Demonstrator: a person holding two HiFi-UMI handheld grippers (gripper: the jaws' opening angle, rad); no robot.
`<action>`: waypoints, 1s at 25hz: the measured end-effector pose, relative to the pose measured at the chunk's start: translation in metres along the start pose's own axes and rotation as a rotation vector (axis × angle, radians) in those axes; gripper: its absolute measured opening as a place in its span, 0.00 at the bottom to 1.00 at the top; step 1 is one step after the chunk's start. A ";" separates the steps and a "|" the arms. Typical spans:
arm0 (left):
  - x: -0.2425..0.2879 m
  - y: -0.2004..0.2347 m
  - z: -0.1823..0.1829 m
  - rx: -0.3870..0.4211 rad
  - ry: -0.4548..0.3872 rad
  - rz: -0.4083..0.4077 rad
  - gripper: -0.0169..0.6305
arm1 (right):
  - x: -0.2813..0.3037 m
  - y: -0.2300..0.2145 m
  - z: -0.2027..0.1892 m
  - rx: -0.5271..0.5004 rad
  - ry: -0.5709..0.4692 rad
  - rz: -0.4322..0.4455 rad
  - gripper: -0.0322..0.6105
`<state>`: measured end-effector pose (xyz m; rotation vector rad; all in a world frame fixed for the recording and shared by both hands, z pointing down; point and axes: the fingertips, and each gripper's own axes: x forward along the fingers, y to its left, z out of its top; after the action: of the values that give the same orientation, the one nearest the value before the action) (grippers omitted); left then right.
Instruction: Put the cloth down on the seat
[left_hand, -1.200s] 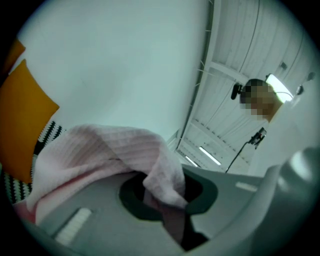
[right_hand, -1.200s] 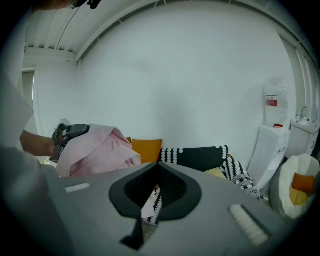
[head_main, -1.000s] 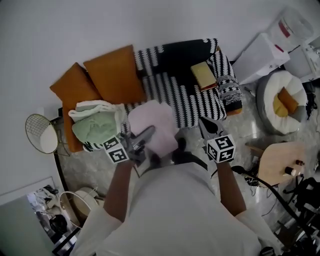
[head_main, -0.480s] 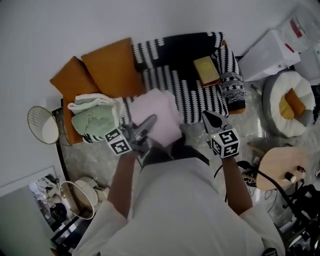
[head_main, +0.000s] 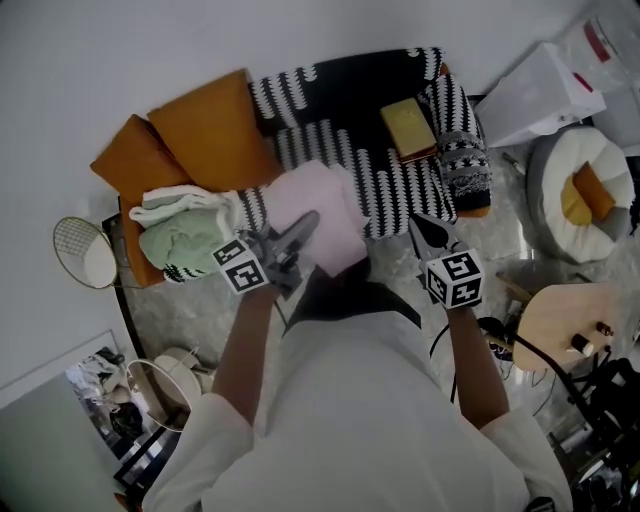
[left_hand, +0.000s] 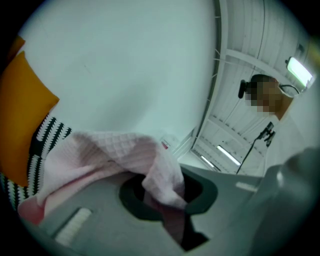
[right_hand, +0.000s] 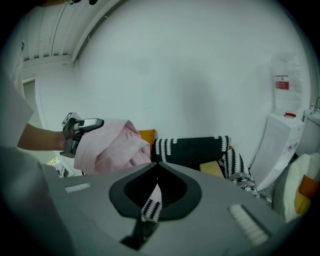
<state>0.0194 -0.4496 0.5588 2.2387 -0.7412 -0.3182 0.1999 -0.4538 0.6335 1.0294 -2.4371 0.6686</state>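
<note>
A pale pink cloth (head_main: 318, 212) hangs bunched over the front edge of the sofa seat (head_main: 395, 180), which is covered by a black-and-white striped throw. My left gripper (head_main: 298, 236) is shut on the cloth's near edge and holds it up. In the left gripper view the waffle-weave cloth (left_hand: 115, 155) spills out from between the jaws of that gripper (left_hand: 167, 195). My right gripper (head_main: 428, 232) hovers to the right of the cloth, shut and holding nothing. The right gripper view looks past its closed jaws (right_hand: 156, 167) at the raised cloth (right_hand: 112, 147) and the sofa.
Two orange cushions (head_main: 205, 125) and a green-and-white heap of fabric (head_main: 185, 240) fill the sofa's left end. A yellow book (head_main: 408, 128) lies at its right end. A round white pouf (head_main: 580, 195), a wooden stool (head_main: 570, 325) and white bags (head_main: 545, 85) stand to the right.
My left gripper has carried the pink cloth a little forward over the sofa's front edge. The right gripper has hardly moved and stays shut.
</note>
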 end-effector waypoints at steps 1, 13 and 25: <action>0.004 0.004 0.000 -0.002 0.007 -0.001 0.10 | 0.002 -0.003 0.000 0.004 0.002 -0.003 0.06; 0.060 0.075 -0.001 -0.039 0.119 0.002 0.10 | 0.043 -0.047 0.008 0.051 0.050 -0.061 0.05; 0.095 0.184 -0.006 -0.089 0.242 0.054 0.10 | 0.114 -0.069 0.024 0.091 0.118 -0.104 0.05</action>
<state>0.0218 -0.6054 0.6957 2.1216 -0.6430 -0.0511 0.1733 -0.5720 0.6942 1.1109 -2.2539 0.7886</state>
